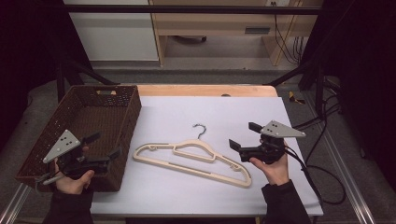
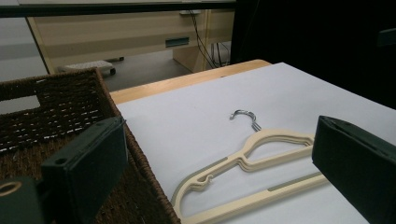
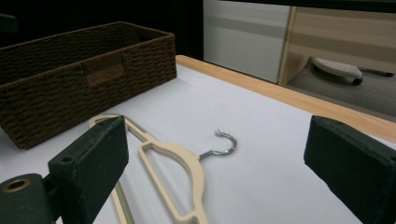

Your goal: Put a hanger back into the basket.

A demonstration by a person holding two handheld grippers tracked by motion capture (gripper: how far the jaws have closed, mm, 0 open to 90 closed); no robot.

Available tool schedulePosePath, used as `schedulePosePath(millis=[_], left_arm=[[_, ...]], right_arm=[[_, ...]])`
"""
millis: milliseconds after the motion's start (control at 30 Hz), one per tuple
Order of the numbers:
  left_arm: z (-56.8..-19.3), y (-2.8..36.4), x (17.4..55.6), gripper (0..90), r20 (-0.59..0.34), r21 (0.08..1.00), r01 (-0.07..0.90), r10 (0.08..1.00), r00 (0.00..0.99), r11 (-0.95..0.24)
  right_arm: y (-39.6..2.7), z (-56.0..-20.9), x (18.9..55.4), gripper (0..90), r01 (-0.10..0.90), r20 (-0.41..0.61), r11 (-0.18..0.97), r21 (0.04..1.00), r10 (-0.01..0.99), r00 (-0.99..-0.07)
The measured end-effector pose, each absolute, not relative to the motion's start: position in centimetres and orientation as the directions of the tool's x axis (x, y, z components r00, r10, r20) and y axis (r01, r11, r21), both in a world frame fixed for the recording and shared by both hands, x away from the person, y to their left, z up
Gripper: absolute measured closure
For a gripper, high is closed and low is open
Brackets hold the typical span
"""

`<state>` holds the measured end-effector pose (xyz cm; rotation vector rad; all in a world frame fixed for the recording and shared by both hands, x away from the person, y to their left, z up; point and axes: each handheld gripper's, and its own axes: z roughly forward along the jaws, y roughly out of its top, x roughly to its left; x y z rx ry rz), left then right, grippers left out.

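Nearest us, we hold the left gripper over the near end of the brown woven basket, jaws apart with nothing between them, and the right gripper over the white tabletop toward its right edge, jaws likewise apart and empty. Between them, the hanger lies flat near the tabletop's middle: cream plastic, seemingly several stacked, with a small silver hook pointing to the far edge. The basket stands along the left edge.

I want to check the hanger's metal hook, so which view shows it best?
The right gripper view: the hook lies close and unobstructed, its curl clear. The left gripper view shows it smaller, farther off; the high view shows it tiny.
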<state>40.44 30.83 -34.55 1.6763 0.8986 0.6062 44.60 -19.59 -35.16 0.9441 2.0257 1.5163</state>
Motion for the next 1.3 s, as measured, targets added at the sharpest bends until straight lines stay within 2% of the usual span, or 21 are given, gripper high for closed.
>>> schedulePosePath(millis=[300, 567, 833, 1300], left_arm=[[-34.7, 30.6, 40.6, 3.4, -0.044, 0.955, 0.262, 0.810, 0.584, -0.137], [-34.8, 30.5, 40.8, 3.4, -0.046, 0.954, 0.266, 0.810, 0.585, -0.139], [-34.9, 30.4, 40.8, 3.5, -0.044, 0.953, 0.267, 0.805, 0.591, -0.144], [-34.9, 29.9, 40.7, 3.6, -0.036, 0.953, 0.262, 0.800, 0.599, -0.154]], right_arm=[[-15.9, -36.2, 48.1, 9.7, 0.293, 0.053, 0.220, 0.930, 0.709, -0.703], [-13.5, -39.3, 51.3, 16.9, 0.372, 0.083, 0.281, 0.885, 0.691, -0.719], [-12.7, -41.1, 52.5, 24.1, 0.419, 0.095, 0.321, 0.849, 0.688, -0.719], [-10.8, -45.8, 53.4, 40.0, 0.541, 0.096, 0.459, 0.704, 0.694, -0.713]])
